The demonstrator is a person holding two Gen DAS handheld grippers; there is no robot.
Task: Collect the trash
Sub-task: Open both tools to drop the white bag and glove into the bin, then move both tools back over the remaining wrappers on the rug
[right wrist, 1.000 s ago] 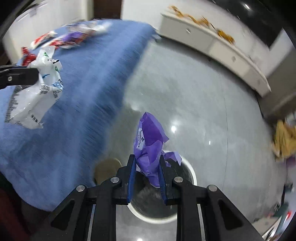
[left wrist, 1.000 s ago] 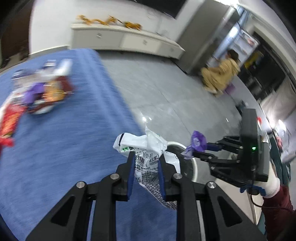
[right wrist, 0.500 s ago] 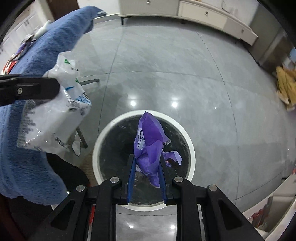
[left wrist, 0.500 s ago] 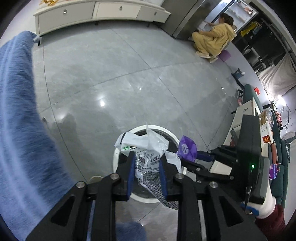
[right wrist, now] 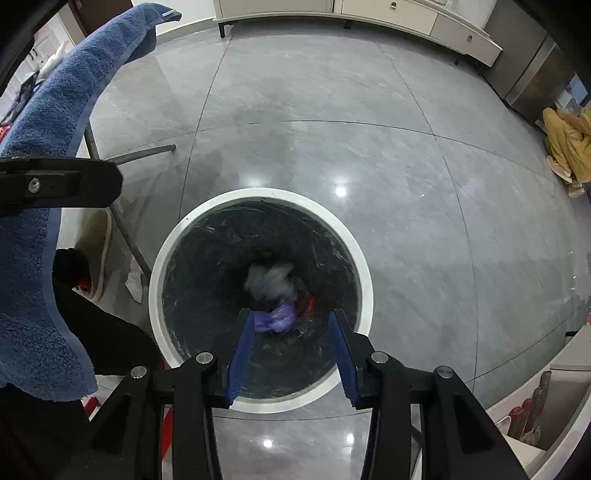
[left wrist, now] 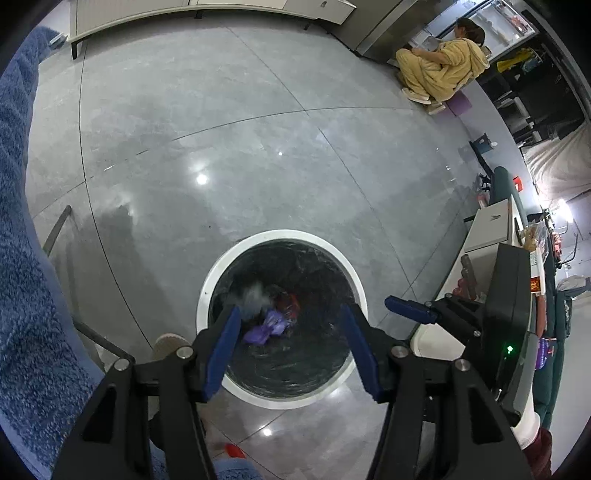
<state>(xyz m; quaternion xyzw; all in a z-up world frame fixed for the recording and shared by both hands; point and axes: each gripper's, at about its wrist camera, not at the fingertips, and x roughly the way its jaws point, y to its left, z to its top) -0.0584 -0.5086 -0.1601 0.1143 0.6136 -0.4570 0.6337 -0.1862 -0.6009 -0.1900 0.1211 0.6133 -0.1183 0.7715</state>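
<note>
Grey polished floor tiles (right wrist: 332, 140) spread under both cameras, with ceiling lights glinting off them. Nearest the lenses, the left gripper (left wrist: 291, 347) hangs over a round bin (left wrist: 207, 288) with its blue pads spread wide and nothing between them; its jaws have just been opening. The right gripper (right wrist: 291, 354) hangs over the same bin (right wrist: 365, 280), its jaws also parted and empty, and they too have just been opening.

Down inside the bin, which has a white rim and a dark liner, lie the released pieces: a crumpled purple wrapper (right wrist: 277, 319) and, just beside it toward the bin's middle, a pale bag (right wrist: 271, 282) (blurred, so its print cannot be read). A bit of red-orange litter (right wrist: 309, 303) shows next to the purple one. That makes two freshly visible pieces plus the red scrap, all within one bin.

Left of the bin hangs a blue towel-like cloth (right wrist: 55, 122) draped over a table edge, with thin metal legs (right wrist: 125, 229) beneath it, close to the rim but not over the opening. Nothing covers the bin's mouth. From the left camera, the other gripper's black body with one green light (left wrist: 509, 348) sits to the right.

Farther off, one long pale cabinet (right wrist: 369, 14) lines the wall, and one person in yellow clothes (left wrist: 439, 70) crouches by an open refrigerator.
</note>
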